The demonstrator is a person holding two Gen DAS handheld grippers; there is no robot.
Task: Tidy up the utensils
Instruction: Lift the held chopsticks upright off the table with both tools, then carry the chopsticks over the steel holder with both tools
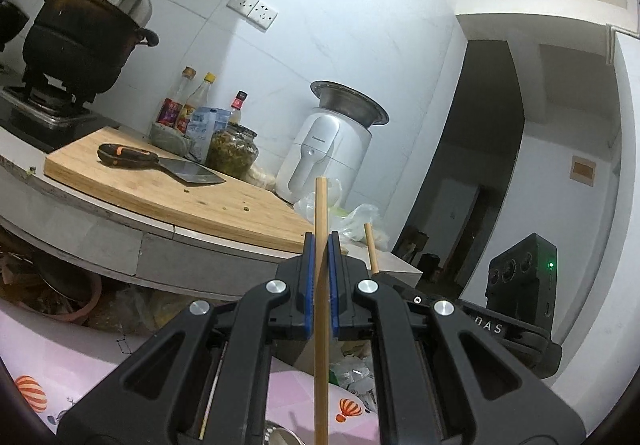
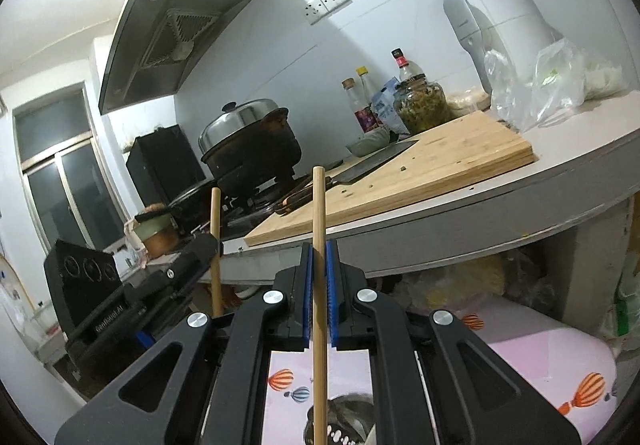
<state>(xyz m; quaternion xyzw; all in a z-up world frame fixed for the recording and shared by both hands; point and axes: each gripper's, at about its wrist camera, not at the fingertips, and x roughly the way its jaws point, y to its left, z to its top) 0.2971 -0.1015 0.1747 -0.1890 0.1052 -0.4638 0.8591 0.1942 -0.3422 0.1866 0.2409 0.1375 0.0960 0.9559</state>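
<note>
In the left wrist view my left gripper (image 1: 322, 241) is shut on a bamboo chopstick (image 1: 321, 205) that stands upright between its blue pads, its top end above the fingertips. Just to the right, the right gripper's body (image 1: 516, 325) shows with a second chopstick (image 1: 371, 247) sticking up from it. In the right wrist view my right gripper (image 2: 319, 249) is shut on its own upright chopstick (image 2: 319, 205). The left gripper (image 2: 172, 273) appears at the left there with its chopstick (image 2: 215, 237). A perforated metal container (image 2: 340, 421) lies below, partly hidden.
A kitchen counter edge (image 1: 160, 241) is ahead, carrying a wooden cutting board (image 1: 160, 189) with a cleaver (image 1: 160, 163). Behind stand a lidded pot (image 1: 88, 29) on a stove, sauce bottles (image 1: 176, 105), a glass jar (image 1: 236, 153), a white appliance (image 1: 324, 157) and plastic bags (image 2: 536, 85). A pink balloon-print cloth (image 2: 540, 357) lies below.
</note>
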